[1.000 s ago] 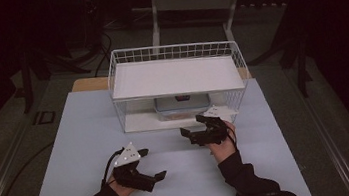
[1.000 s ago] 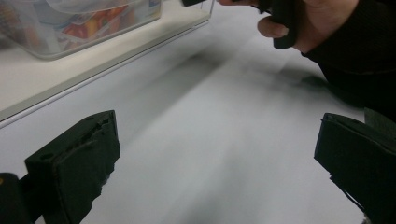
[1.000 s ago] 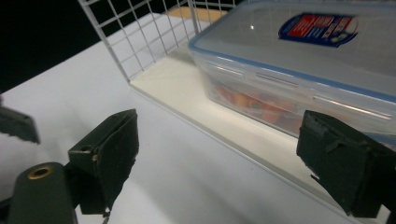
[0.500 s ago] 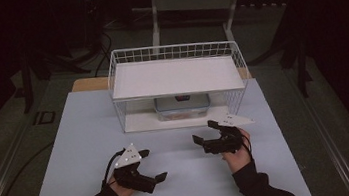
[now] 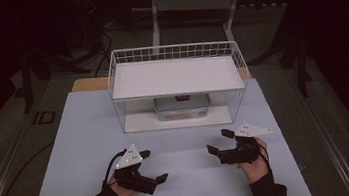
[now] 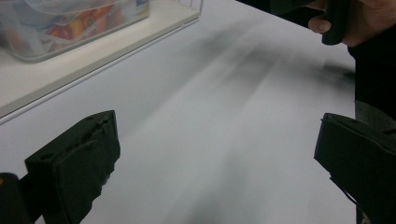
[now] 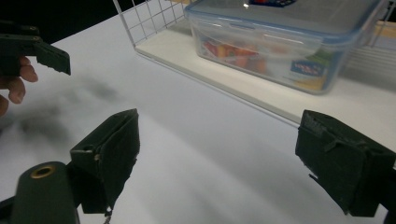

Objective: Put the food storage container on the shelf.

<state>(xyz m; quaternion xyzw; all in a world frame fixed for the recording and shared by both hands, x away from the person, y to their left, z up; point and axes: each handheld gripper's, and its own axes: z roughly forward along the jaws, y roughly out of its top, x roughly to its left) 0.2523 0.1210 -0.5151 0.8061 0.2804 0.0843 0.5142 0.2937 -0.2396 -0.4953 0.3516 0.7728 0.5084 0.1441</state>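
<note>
Overhead, the dark room's floor and metal stand legs surround a pale table (image 5: pixel 87 139) whose surface is bare in front. At its far middle stands a white wire basket (image 5: pixel 173 53) with a flat white shelf across its top; under that shelf, on the basket's base board, sits a clear plastic food box (image 7: pixel 280 42) with a blue-rimmed lid. Its small blue label carries writing too blurred to read; coloured contents show through the wall in the right gripper view. Both tools rest low on the near table, well apart from the box: the left gripper (image 5: pixel 148 166) and the right gripper (image 5: pixel 218 143), each with jaws spread wide and holding nothing.
</note>
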